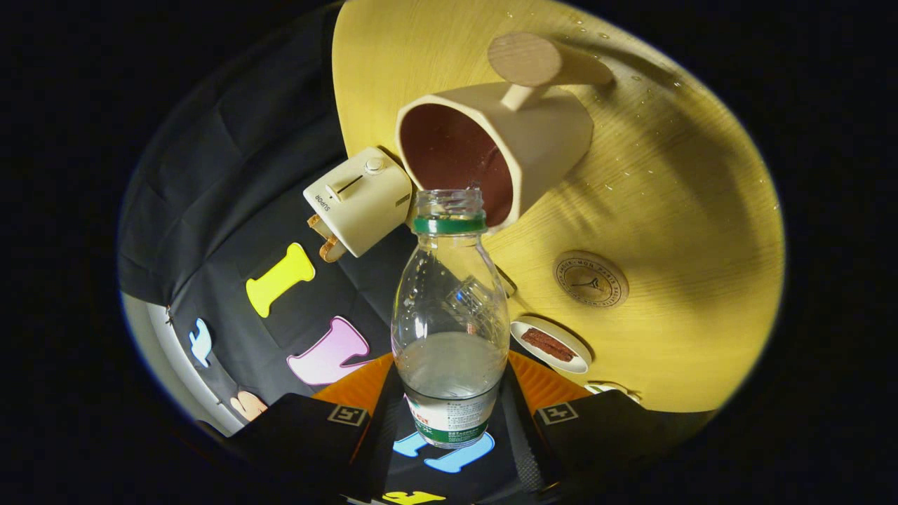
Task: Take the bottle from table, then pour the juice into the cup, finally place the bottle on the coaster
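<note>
The jaws [449,421] are clamped on the lower body of the clear juice bottle [450,315], one finger on each side of it. The bottle has no cap, and its long axis runs straight ahead from the jaws toward 12 o'clock. Its open neck ends just before the rim of the beige cup [491,151], whose dark mouth faces the bottle. Some pale juice sits low in the bottle. The round coaster [591,280] lies on the yellow desk [687,210] at about 2 o'clock from the jaws, apart from the cup. I judge the pouring is the step in hand.
</note>
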Demonstrator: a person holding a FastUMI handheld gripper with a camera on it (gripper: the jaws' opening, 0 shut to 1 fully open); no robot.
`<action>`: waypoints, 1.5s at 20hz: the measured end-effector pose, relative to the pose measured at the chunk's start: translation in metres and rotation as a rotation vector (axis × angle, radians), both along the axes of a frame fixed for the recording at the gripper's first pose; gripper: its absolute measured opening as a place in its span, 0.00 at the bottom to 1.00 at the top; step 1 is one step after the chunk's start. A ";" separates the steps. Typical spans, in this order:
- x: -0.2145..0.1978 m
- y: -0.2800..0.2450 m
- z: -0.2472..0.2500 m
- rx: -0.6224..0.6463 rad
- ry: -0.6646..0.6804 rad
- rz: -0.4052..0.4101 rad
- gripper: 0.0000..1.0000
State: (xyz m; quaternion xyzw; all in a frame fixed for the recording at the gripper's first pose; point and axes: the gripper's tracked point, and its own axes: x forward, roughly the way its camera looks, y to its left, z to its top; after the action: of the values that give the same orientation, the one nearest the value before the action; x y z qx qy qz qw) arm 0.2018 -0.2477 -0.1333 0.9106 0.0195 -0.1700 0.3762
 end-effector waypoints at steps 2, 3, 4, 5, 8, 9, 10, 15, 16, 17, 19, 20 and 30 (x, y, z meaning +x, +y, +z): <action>0.001 -0.001 0.003 0.027 -0.003 -0.018 0.73; 0.002 -0.004 0.004 0.037 -0.005 -0.030 0.73; 0.002 -0.006 0.006 0.046 -0.007 -0.045 0.73; 0.002 -0.008 0.007 0.053 -0.008 -0.057 0.73; 0.003 -0.012 0.012 0.076 -0.010 -0.081 0.73; 0.004 -0.013 0.014 0.081 -0.011 -0.087 0.72; 0.004 -0.013 0.015 0.086 -0.013 -0.092 0.73; 0.003 -0.011 0.023 0.101 -0.023 -0.098 0.73; 0.002 -0.010 0.023 0.101 -0.023 -0.097 0.73; 0.000 -0.008 0.024 0.101 -0.023 -0.096 0.73; -0.002 -0.006 0.025 0.102 -0.022 -0.093 0.73; -0.002 -0.005 0.026 0.104 -0.023 -0.095 0.73; -0.001 -0.002 0.022 0.024 0.002 -0.051 0.72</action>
State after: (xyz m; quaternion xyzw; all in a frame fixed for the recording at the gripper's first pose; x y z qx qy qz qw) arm 0.2007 -0.2492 -0.1113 0.9151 -0.0014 -0.1801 0.3608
